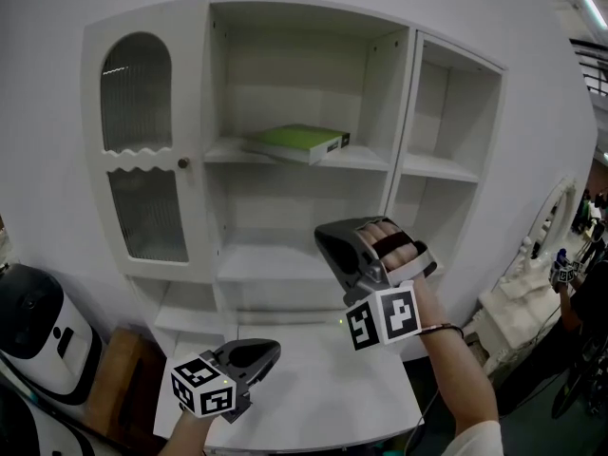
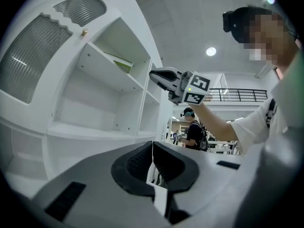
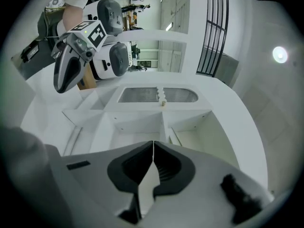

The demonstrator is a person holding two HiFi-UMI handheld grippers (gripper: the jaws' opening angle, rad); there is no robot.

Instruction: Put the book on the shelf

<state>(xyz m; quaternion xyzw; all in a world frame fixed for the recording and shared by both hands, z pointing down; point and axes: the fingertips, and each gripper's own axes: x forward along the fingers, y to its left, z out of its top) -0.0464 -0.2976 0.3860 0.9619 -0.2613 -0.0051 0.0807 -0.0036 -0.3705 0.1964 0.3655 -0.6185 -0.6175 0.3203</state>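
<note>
**Q:** where's the book at rn?

**A:** From my feed, the book (image 1: 299,142) lies flat on the upper middle shelf (image 1: 366,159), green cover up, well apart from both grippers. My right gripper (image 1: 330,242) hangs in front of the shelf below, fingers (image 3: 135,167) pressed together, empty. My left gripper (image 1: 269,351) sits low over the counter (image 1: 323,388), fingers (image 2: 137,164) together too.
</note>
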